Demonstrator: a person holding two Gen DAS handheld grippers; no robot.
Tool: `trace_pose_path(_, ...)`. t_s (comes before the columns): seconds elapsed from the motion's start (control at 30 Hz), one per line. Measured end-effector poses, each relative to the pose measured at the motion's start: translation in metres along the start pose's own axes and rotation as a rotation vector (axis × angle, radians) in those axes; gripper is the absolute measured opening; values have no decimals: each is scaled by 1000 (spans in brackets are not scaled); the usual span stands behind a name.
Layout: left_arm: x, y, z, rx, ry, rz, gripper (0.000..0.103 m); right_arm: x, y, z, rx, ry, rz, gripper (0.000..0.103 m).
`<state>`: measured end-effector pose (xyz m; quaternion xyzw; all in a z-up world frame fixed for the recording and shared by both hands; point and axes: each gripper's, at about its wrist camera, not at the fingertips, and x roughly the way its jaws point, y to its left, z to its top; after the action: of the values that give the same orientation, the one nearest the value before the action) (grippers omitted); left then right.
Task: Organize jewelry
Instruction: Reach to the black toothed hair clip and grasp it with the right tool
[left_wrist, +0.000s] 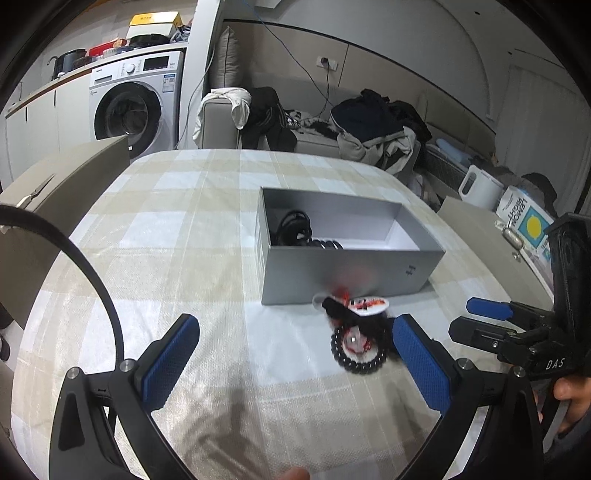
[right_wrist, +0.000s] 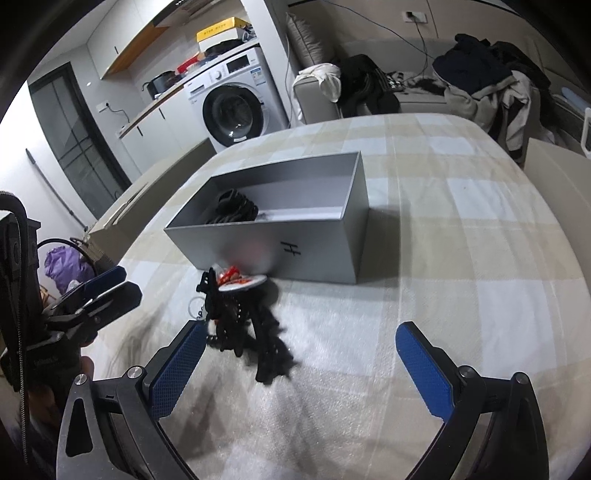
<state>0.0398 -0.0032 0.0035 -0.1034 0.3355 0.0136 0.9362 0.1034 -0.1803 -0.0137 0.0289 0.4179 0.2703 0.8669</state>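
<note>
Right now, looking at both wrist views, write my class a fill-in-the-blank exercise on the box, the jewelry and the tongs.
1. The grey box on the checked tablecloth has no ____ on it.
2. The pile of loose jewelry lies ____ the box, on the cloth.
3. The left tongs and right tongs both stand ____, gripping nothing.
4. Dark items already lie in the box's ____ end, as the left wrist view shows it.

Missing words: lid; outside; open; left
</note>
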Motion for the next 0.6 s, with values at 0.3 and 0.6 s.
trace_pose_path(0.3, 6, -3, -5, 32, 31, 1, 102, 12, 0, -9, -37, 87, 28, 67)
trace_pose_path(0.6, 10, -4, -7, 28, 48, -3, 102, 12, 13, -15, -131, 104, 2, 44)
